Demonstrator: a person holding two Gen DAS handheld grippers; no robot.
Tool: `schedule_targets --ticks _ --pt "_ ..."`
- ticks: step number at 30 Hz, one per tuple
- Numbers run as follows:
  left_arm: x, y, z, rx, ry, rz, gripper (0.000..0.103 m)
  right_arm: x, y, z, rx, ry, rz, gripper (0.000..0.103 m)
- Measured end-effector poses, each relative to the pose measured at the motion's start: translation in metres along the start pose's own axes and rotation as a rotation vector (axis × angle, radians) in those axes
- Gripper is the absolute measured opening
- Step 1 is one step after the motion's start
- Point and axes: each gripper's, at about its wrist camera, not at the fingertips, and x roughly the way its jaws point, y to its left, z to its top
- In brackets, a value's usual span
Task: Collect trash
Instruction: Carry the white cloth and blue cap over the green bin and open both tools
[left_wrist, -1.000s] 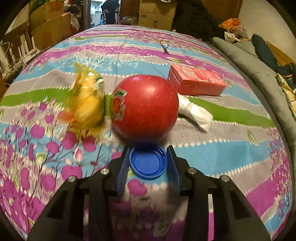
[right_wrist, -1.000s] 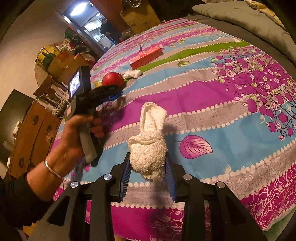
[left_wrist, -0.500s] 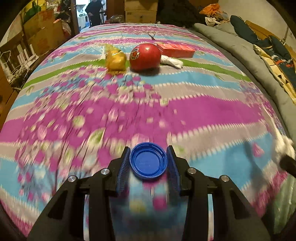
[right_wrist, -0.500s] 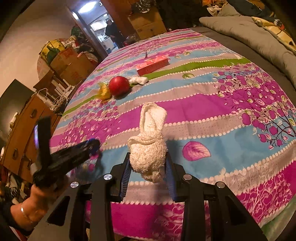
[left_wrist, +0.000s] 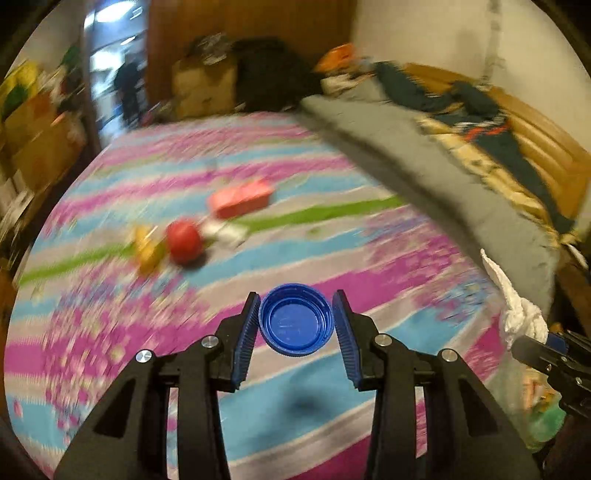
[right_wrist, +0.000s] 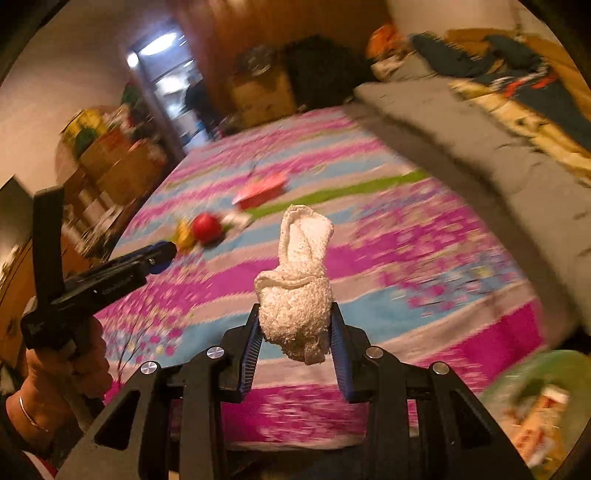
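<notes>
The left gripper (left_wrist: 295, 325) is clamped on a round blue plastic bottle cap (left_wrist: 296, 319), open side to the camera, carried above the pink, blue and green flowered bedspread (left_wrist: 369, 266). The right gripper (right_wrist: 297, 334) squeezes a crumpled wad of white terry cloth (right_wrist: 299, 288) between its blue pads, also held off the bed. Far back on the bedspread lie a shiny red ball (left_wrist: 184, 242), a yellow crinkled wrapper (left_wrist: 147, 249) just beside it, a white tissue (left_wrist: 227, 230) and a flat pink-red carton (left_wrist: 242, 197). A green bag with litter (right_wrist: 535, 398) shows at the right wrist view's lower right.
</notes>
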Motion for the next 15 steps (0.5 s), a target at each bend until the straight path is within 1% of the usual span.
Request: schedule_targets --ticks 1,3,6,8,11,12,15 --pt "-0.001 -0.019 0.01 0.034 -0.011 -0.036 0.039 -0.013 -0.009 0.004 0.011 -0.016 -0.024 0.036" --pt "0.0 -0.054 0.026 0.099 -0.017 -0.098 0.039 -0.045 -0.031 0.01 0.034 -0.053 -0.101 0.036" --pt "-0.001 -0.104 0.039 0.188 -0.028 -0.176 0.039 -0.094 -0.066 0.012 0.072 -0.092 -0.226 0.036" --pt "-0.003 -0.147 0.044 0.259 -0.033 -0.239 0.039 -0.13 -0.091 0.008 0.117 -0.11 -0.306 0.036" --pt "-0.007 -0.202 0.043 0.35 -0.029 -0.327 0.039 -0.175 -0.126 -0.005 0.184 -0.125 -0.421 0.036" --pt "-0.009 -0.226 0.042 0.393 -0.023 -0.368 0.039 -0.184 -0.137 -0.009 0.204 -0.125 -0.441 0.036" --pt "-0.013 -0.273 0.031 0.479 -0.007 -0.443 0.039 -0.213 -0.17 -0.031 0.289 -0.115 -0.497 0.036"
